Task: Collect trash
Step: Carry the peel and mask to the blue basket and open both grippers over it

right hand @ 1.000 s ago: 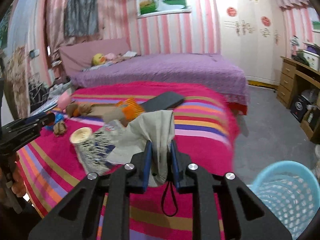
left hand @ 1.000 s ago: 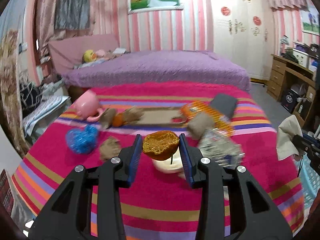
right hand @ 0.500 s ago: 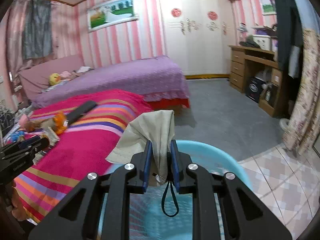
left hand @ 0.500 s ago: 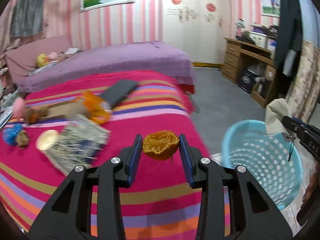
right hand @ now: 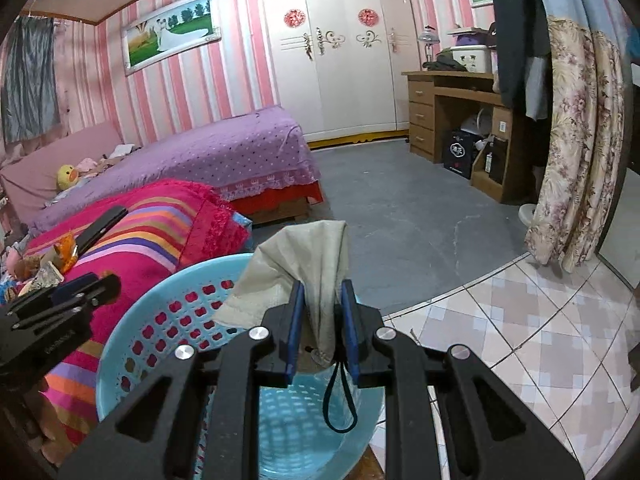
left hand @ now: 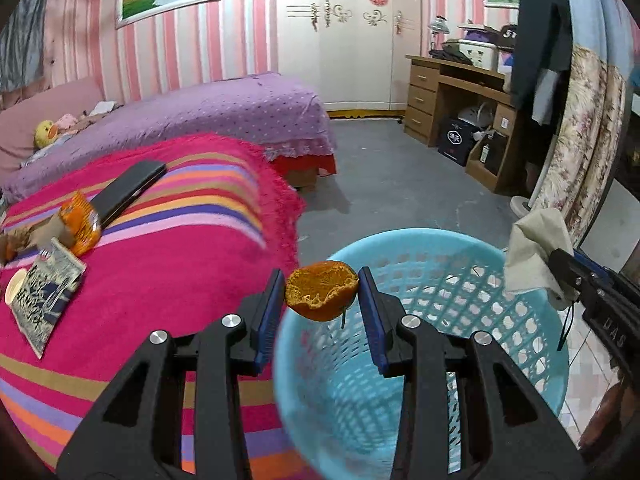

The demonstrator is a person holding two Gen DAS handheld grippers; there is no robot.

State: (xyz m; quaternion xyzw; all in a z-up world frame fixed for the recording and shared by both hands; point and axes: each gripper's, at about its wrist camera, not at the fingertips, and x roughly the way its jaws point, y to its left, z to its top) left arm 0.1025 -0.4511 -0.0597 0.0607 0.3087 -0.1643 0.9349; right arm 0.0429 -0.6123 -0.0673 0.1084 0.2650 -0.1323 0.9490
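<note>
My left gripper (left hand: 320, 300) is shut on an orange peel half (left hand: 321, 290) and holds it over the near rim of a light blue plastic basket (left hand: 460, 280). My right gripper (right hand: 320, 320) is shut on a crumpled beige tissue (right hand: 304, 256) above the same basket (right hand: 160, 300). In the left wrist view the right gripper (left hand: 560, 276) with the tissue (left hand: 532, 252) is over the basket's right rim. In the right wrist view the left gripper (right hand: 92, 284) shows at the left edge, over the basket's left rim.
The striped pink blanket (left hand: 160, 280) left of the basket holds an orange wrapper (left hand: 78, 224), a printed packet (left hand: 44, 296), a dark flat case (left hand: 128, 192) and a round lid (left hand: 14, 286). A purple bed (left hand: 200, 116), wooden desk (left hand: 460, 92) and floral curtain (right hand: 572, 160) stand around grey floor.
Both grippers have swung right from over the blanket to above the blue basket, still holding the peel and the tissue. The basket now fills the lower part of both views.
</note>
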